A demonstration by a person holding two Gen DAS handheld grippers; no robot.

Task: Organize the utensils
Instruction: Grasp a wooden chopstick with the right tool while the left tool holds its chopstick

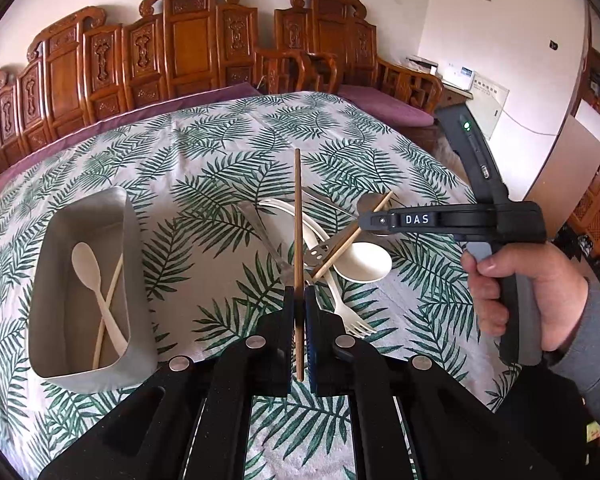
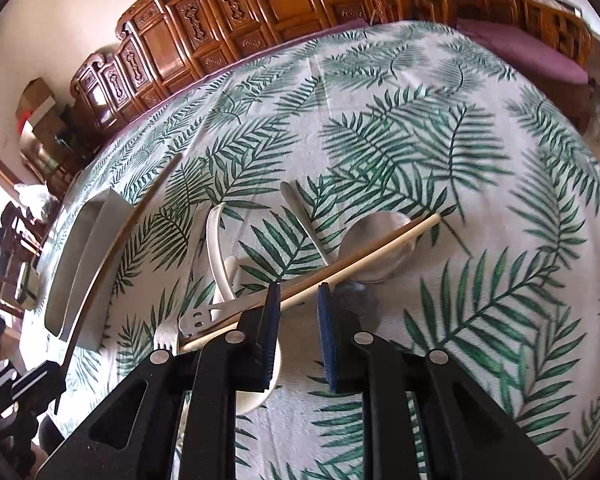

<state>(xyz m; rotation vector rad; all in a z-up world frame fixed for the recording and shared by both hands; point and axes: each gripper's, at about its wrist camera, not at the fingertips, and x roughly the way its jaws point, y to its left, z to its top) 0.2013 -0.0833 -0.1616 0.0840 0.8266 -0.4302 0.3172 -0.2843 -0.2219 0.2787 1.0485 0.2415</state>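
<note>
We clamp the brown chopstick (image 1: 298, 240) in our left gripper (image 1: 299, 300), lifted above the pile so it can go into the gray box (image 1: 134, 240), while our right gripper (image 2: 299, 296) hovers unclenched over the pale chopstick (image 2: 364, 258).

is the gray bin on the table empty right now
No, the gray bin already holds a cream spoon and a pale chopstick crossed over each other.

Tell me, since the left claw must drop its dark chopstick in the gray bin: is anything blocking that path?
Nothing visible. The left claw grips the dark chopstick above the pile; bare tablecloth lies between it and the open gray bin, left.
</note>
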